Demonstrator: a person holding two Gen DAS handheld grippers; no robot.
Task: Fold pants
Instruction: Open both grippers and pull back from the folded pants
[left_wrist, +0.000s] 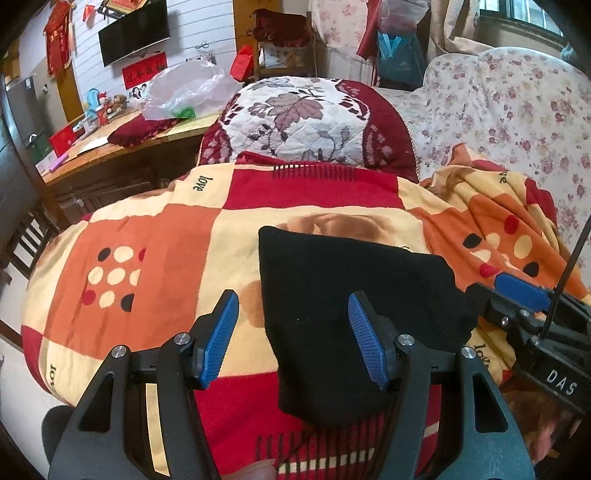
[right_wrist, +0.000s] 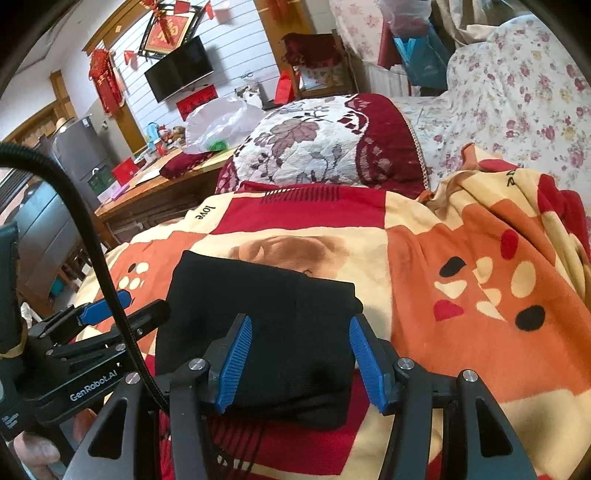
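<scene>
Pants (left_wrist: 354, 314), black and already a compact folded bundle, lie flat on the patterned blanket (left_wrist: 147, 240), so we judge the folding nearly finished. Our left gripper (left_wrist: 293, 338) is spread wide, its right finger over the bundle's left part. Our right gripper (right_wrist: 301, 363) straddles the near right corner, released, gripping nothing.

My work surface is a soft, humped seat covered by a patchwork blanket (left_wrist: 177, 236) in red, orange and cream squares, printed with dots and the word "love". It bunches into folds on my right. Black pants (left_wrist: 332, 295), folded into a compact block, lie flat on the blanket near the front edge. Behind them a red cushion (left_wrist: 306, 118) with a white leaf panel sits against the blanket's far edge.
</scene>
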